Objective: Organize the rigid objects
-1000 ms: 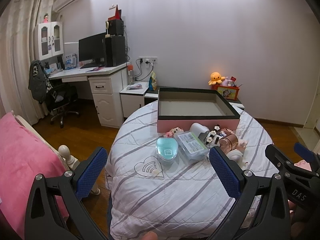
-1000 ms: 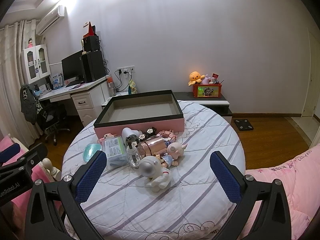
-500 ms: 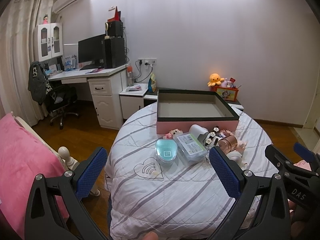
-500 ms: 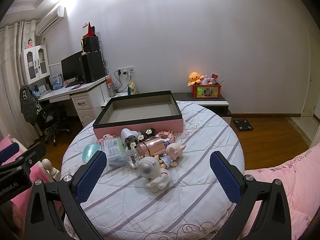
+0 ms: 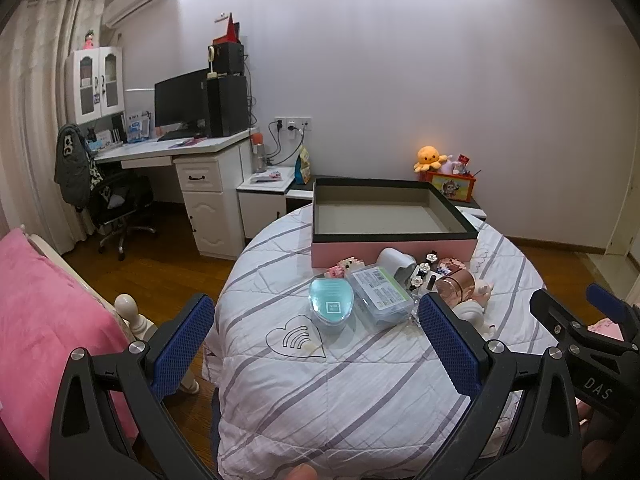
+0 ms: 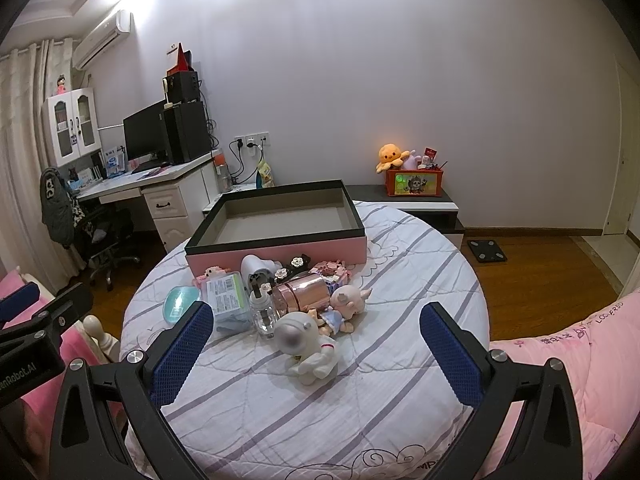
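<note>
Both tongs, left (image 5: 316, 348) and right (image 6: 316, 350), hover spread wide above the bed (image 6: 360, 392).

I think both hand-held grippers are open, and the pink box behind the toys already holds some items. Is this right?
Not quite: the pink box is empty, as the right wrist view shows. The toys all lie in front of it. Both the left hand-held gripper and the right hand-held gripper are open.

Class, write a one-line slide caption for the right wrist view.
Open right hand-held gripper faces a toy pile before an empty pink box on a striped quilt.
</note>
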{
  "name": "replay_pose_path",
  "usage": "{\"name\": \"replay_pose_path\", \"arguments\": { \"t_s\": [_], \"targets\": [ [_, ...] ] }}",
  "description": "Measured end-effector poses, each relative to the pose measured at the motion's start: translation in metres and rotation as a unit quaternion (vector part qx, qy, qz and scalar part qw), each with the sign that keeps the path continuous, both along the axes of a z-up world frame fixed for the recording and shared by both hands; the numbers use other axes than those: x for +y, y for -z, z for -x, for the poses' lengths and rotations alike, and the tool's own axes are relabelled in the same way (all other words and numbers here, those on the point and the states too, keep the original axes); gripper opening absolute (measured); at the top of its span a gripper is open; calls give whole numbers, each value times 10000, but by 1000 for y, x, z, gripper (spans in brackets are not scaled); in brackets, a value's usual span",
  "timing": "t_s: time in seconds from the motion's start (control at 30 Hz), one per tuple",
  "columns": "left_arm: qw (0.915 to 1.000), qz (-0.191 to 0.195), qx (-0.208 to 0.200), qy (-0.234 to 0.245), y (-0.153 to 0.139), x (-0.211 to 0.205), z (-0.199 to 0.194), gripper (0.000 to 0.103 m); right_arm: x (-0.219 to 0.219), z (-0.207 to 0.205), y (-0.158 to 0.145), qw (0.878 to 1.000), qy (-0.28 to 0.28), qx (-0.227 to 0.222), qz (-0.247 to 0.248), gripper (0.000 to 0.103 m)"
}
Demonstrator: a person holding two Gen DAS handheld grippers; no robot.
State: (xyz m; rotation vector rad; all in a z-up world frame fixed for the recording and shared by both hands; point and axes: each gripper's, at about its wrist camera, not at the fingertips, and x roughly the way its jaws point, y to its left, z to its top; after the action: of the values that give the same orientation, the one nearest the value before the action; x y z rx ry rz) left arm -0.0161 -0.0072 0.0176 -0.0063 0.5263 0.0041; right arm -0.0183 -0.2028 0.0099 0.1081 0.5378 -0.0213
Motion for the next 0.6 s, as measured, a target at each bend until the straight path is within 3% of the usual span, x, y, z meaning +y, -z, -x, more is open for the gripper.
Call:
{"name": "replay_pose_path", "arguments": {
  "t_s": [0.6],
  "targets": [
    [9999, 55, -91, -34, 12, 9, -2, 103, -4, -2, 6, 10000, -45, -60, -32, 103]
  ]
}}
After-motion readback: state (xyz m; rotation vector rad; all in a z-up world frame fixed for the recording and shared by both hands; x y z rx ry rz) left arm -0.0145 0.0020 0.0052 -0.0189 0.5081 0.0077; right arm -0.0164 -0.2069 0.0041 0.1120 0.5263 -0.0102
